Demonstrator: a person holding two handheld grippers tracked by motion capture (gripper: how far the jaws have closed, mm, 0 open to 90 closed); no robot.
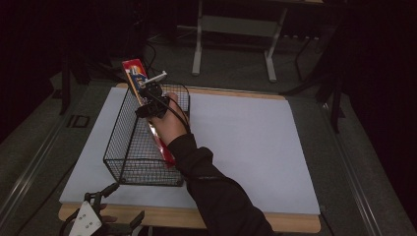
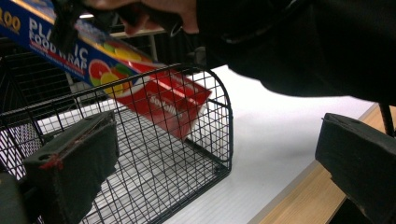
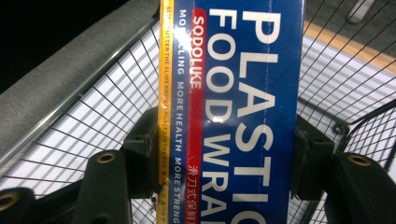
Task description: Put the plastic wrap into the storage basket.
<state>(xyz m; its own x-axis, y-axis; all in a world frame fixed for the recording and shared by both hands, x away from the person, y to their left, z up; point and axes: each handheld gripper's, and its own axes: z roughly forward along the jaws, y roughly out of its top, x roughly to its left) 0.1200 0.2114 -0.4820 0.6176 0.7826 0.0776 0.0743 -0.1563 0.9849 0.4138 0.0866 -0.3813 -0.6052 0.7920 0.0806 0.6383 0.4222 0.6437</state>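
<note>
A long red and blue plastic food wrap box (image 1: 136, 73) slants into the black wire basket (image 1: 123, 142), its lower end down near the basket's near right corner and its upper end above the far rim. My right gripper (image 1: 150, 101) is shut on the box around its middle. In the right gripper view both pads (image 3: 142, 154) press the sides of the box (image 3: 233, 107). My left gripper (image 1: 105, 216) sits low at the table's front left edge, open, with nothing between its fingers (image 2: 74, 168). It looks at the basket (image 2: 219, 107) and the box (image 2: 154, 95).
The basket stands on a white sheet (image 1: 246, 142) that covers the wooden table (image 1: 162, 216). A person's dark sleeve (image 1: 221, 196) reaches in from the bottom. A metal frame (image 1: 236, 29) stands on the floor behind the table.
</note>
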